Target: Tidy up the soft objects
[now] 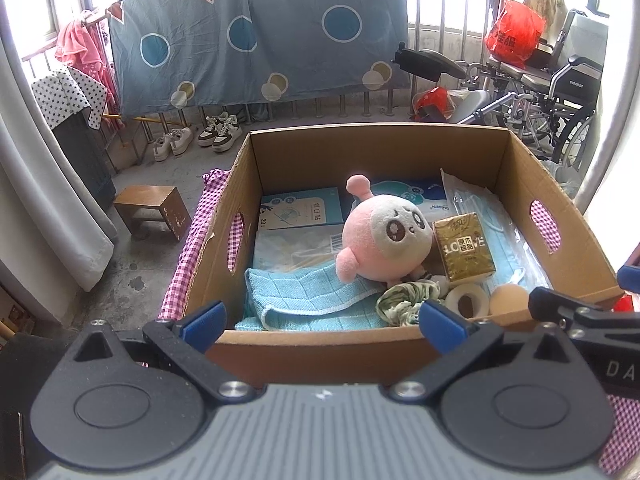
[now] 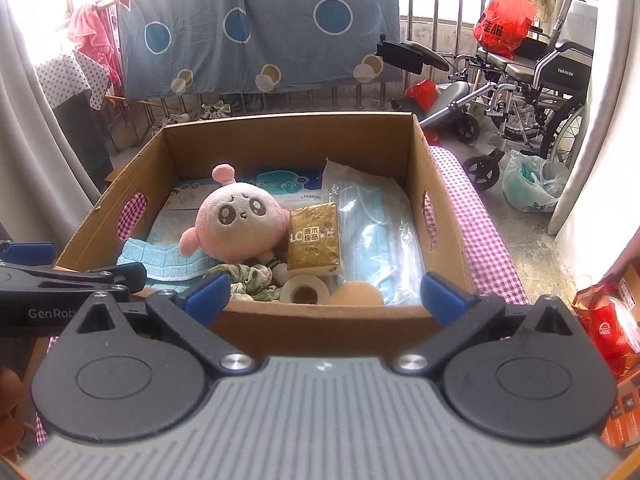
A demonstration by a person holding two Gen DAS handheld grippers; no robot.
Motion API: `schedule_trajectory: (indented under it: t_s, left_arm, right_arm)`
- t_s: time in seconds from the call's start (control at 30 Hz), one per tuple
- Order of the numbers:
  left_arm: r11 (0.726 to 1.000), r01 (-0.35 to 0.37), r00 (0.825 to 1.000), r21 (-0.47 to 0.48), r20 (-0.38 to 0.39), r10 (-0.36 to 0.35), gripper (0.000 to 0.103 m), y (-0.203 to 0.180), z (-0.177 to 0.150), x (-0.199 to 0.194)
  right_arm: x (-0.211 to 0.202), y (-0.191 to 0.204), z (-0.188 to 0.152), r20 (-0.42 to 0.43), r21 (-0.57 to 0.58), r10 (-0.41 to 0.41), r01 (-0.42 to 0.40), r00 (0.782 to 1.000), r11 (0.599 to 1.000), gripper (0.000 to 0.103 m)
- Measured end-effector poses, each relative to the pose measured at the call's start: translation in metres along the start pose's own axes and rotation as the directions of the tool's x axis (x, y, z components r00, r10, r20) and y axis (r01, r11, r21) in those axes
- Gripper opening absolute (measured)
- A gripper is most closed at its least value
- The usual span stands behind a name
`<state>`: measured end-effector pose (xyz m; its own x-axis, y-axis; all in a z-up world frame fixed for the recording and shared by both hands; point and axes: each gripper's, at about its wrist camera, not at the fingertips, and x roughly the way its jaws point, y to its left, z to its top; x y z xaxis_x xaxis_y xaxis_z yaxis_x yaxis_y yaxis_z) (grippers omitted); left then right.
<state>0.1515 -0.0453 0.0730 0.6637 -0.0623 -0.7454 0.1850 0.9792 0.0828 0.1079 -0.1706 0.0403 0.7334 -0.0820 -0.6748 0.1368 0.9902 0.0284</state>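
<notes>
Both sets of fingers were spread wide and empty at the bottom of frame, left gripper [image 1: 323, 322] and right gripper [image 2: 325, 294] short of the cardboard box [image 2: 320, 320], so best go straight down on the pink plush [image 2: 236, 222] at centre, clearing the gold tissue pack [image 2: 314, 238].

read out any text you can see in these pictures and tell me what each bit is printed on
"LO" and "E": gold tissue pack, its middle label too small.
"GenRob", cut off: left gripper body.
"DA", cut off: right gripper body.
"20": blue box, rest unreadable.
Red bag characters: blurred.
</notes>
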Motion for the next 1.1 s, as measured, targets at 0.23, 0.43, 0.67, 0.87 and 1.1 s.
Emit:
schedule_trajectory:
  t_s: [0.23,0.43,0.67,0.87,1.1]
  left_arm:
    - [1.0,-0.004,1.0,0.01,-0.005,0.004,0.103,0.0001,0.0004,0.0026]
    - [1.0,-0.012,1.0,0.017,-0.01,0.013,0.103,-0.0004,-0.0002,0.0026]
    - [1.0,-0.013,1.0,0.018,-0.018,0.014,0.103,0.0007,-0.0008,0.0027]
    - [1.0,-0.014,1.0,0.018,-0.019,0.015,0.103,0.001,-0.0011,0.0026]
    - [1.0,-0.019,1.0,0.017,-0.019,0.019,0.102,0.0018,-0.0021,0.0014]
  right_arm:
    - [0.0042,-0.0002,-0.0015,-0.009,0.008,-0.004,0.004,1.0,1.0,0.102]
    - [0.0082,-0.0016,-0.0032,-0.029,0.027,0.006,-0.005,1.0,1.0,0.102]
    - [0.0084,-0.0005,-0.0043,-0.033,0.025,0.005,-0.004,0.999,1.0,0.102]
    - [0.0082,-0.0005,-0.0045,-0.033,0.027,0.005,-0.004,0.999,1.0,0.102]
    - [0.008,-0.0003,-0.0046,-0.034,0.027,0.004,-0.003,0.999,1.0,0.102]
